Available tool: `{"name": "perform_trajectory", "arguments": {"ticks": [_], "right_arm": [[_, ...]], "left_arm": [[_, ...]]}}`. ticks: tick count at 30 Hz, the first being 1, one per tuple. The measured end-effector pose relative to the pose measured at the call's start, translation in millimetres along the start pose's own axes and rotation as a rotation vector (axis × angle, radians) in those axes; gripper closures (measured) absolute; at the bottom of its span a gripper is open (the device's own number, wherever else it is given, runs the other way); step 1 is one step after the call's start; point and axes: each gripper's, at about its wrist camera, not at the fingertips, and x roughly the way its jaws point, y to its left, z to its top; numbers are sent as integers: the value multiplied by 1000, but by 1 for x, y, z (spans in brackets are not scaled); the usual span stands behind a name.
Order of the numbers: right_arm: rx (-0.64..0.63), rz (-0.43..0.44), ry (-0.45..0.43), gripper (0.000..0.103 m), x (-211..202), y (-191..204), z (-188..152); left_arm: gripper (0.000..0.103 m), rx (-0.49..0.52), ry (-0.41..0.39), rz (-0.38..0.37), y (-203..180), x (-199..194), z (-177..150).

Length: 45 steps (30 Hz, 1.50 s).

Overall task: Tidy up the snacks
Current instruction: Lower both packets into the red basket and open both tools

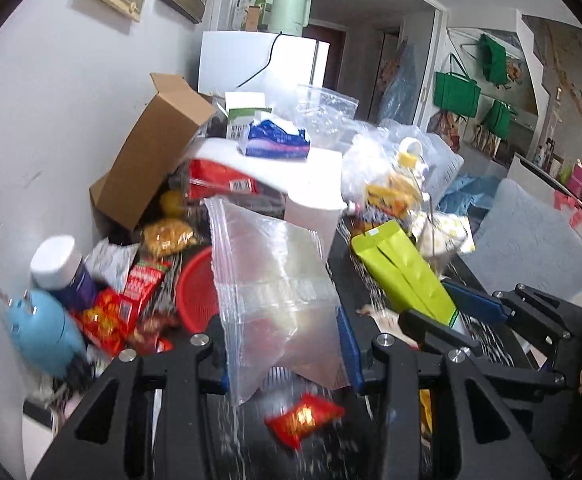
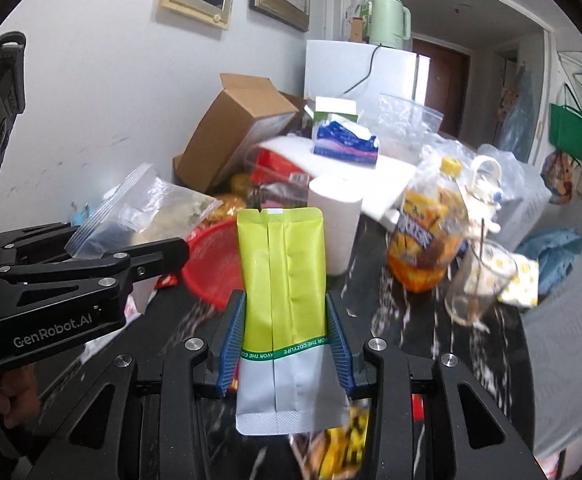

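My left gripper is shut on a clear zip bag, held upright above the dark marbled table. In the right wrist view that same zip bag shows at the left, pinched in the left gripper. My right gripper is shut on a lime green and silver snack pouch, which stands up between the blue pads. From the left wrist view the pouch and the right gripper appear at the right. A small red snack packet lies on the table below the zip bag.
A red basket, red snack packs, a white-capped jar and a blue plug crowd the left. A cardboard box, paper roll, orange-filled bottle, glass cup and tissue pack stand behind.
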Motion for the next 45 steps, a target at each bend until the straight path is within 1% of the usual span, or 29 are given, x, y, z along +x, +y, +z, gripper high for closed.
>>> {"name": "perform_trajectory", "arguments": {"ticks": [5,7,10,13,14,18,24,27,32,35,37,38,40,42,45], "right_arm": [[-10,11,-20,64,27,-7,27],[-12,16,-27,64,41,-10,39],[-3,35,-29,64,62,-15,52],[0,52,-23,64,83,-16,61],[-1,53,-18,64,91,-15,64],[-14,51,-1,63,116,-11,65],[-2,72,89,61,154,-14,51],[2,64,124,59,166,-16,46],[3,63,156,54,175,-17,40],[2,50,166,54,176,-16,38],[6,32,172,54,175,-18,39],[5,24,175,52,174,-19,40],[4,8,178,48,173,-22,41],[6,-5,177,48,170,-24,41],[14,-15,174,48,163,-26,43]], "left_arm": [[63,-5,-20,29,11,30,31],[63,-10,-12,35,15,41,38],[63,-37,6,25,26,62,49],[63,-26,21,72,33,83,56],[63,-25,25,78,36,88,55],[63,-42,87,110,50,115,49],[63,-19,162,158,53,145,34],[63,-22,195,164,55,155,30],[63,-12,219,180,55,160,27],[60,-10,232,195,55,161,28],[54,-12,239,209,55,160,28],[52,-11,239,221,55,159,29],[40,-9,231,244,54,156,30],[36,-7,223,250,53,152,31],[36,-6,217,248,49,143,35]]}}
